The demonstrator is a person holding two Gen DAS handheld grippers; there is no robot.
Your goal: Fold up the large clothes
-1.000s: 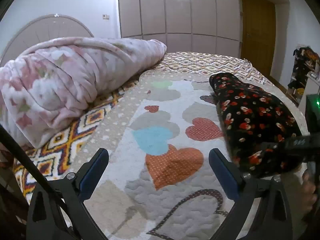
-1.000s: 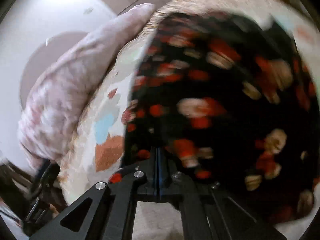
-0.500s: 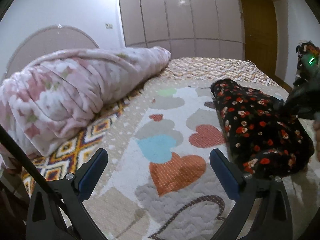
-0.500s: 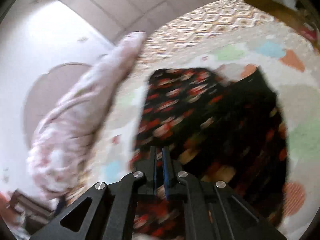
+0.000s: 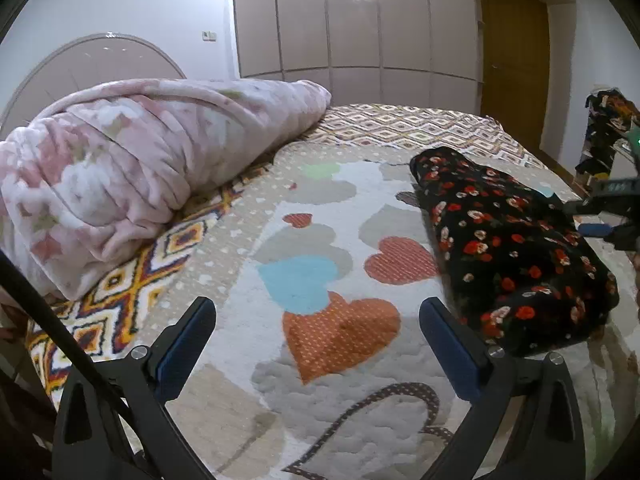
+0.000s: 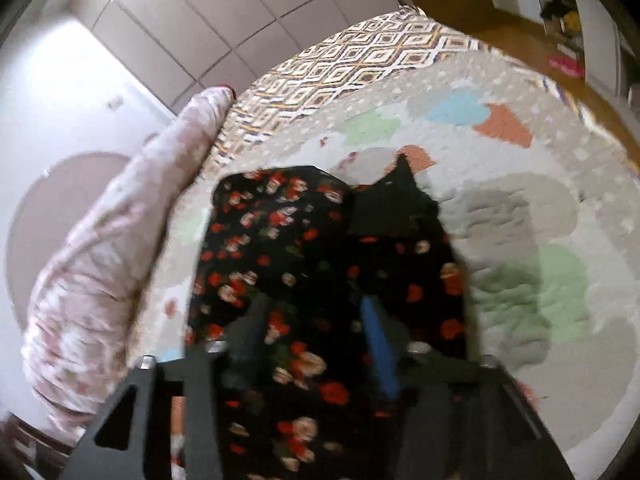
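A black garment with red and cream flowers (image 5: 508, 240) lies folded into a long strip on the heart-patterned quilt (image 5: 320, 264), at the right of the left wrist view. My left gripper (image 5: 316, 336) is open and empty, low over the quilt to the garment's left. My right gripper (image 6: 316, 332) is open above the garment (image 6: 280, 264), nothing between its blue pads; the view is blurred. It also shows at the right edge of the left wrist view (image 5: 600, 216).
A rolled pink floral blanket (image 5: 140, 176) lies along the left of the bed. A diamond-patterned bedspread (image 5: 400, 124) lies under the quilt. Wardrobe doors (image 5: 352, 20) and a wooden door (image 5: 512, 48) stand behind. A cluttered rack (image 5: 608, 128) stands at the right.
My right gripper was shut on the garment a second ago; it has lifted away and opened. The garment now lies flat. My left gripper barely moved.
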